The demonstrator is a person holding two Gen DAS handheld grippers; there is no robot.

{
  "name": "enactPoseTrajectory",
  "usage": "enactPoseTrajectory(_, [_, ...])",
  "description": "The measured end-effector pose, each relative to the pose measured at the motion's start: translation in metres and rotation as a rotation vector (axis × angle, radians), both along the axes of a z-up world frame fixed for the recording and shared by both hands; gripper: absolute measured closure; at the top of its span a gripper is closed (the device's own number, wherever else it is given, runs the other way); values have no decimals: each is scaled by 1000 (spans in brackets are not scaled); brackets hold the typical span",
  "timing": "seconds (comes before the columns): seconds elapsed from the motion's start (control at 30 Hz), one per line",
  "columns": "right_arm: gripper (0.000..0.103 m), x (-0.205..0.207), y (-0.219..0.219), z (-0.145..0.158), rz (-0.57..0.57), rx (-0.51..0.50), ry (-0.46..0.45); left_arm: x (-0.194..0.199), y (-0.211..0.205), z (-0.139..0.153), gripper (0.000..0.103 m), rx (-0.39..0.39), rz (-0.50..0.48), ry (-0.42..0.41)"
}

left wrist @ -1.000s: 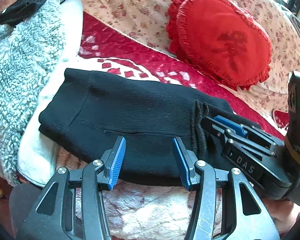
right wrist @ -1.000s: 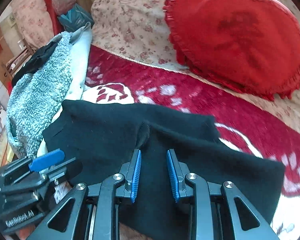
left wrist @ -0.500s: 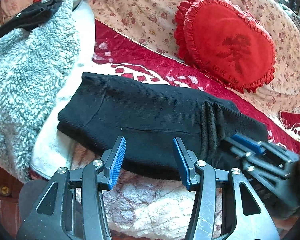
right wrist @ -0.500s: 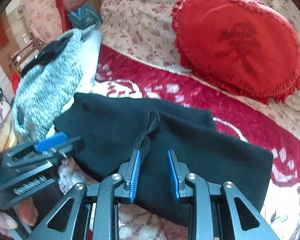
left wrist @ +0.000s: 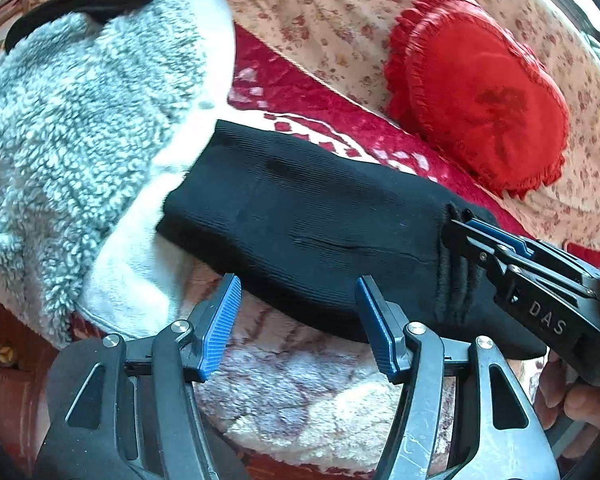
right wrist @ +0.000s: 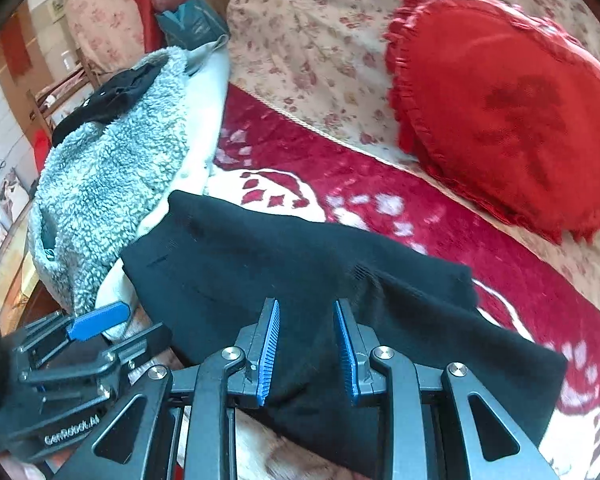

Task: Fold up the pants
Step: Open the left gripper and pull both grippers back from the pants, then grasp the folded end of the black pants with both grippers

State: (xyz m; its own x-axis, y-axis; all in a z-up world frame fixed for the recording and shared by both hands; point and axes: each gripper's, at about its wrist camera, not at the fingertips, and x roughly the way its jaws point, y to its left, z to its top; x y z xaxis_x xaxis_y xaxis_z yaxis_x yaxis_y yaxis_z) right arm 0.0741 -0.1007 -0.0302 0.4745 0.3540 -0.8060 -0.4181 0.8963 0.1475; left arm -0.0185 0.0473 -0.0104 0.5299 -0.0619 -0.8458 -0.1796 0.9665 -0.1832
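The black ribbed pants lie folded into a long flat bundle on the red and white blanket. My left gripper is open and empty, just in front of the bundle's near edge. My right gripper is open, low over the pants, with a bunched fold of fabric between its jaws. The right gripper also shows at the right of the left wrist view, its tips at the bunched fold. The left gripper shows at the lower left of the right wrist view.
A grey fleece garment with white lining lies to the left, touching the pants' far end. A red heart-shaped cushion leans on the floral sofa back. A wooden sofa edge is at the lower left.
Both grippers have shifted slightly over the pants. The right gripper has come back in toward the bunched fold. Both stay open.
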Motion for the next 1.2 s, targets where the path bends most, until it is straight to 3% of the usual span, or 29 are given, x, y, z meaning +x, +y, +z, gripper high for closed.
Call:
enactPoseTrajectory(0.47, [73, 25, 46, -10, 76, 4, 41, 2, 23, -10, 43, -49, 50, 43])
enactPoseTrajectory(0.67, [71, 38, 59, -15, 125, 4, 34, -4, 36, -14, 43, -127, 78, 62])
enactPoseTrajectory(0.8, [66, 51, 72, -14, 155, 29, 46, -4, 47, -16, 32, -173, 119, 63])
enactPoseTrajectory(1.2, [63, 76, 112, -20, 224, 19, 80, 9, 59, -29, 32, -222, 156, 101])
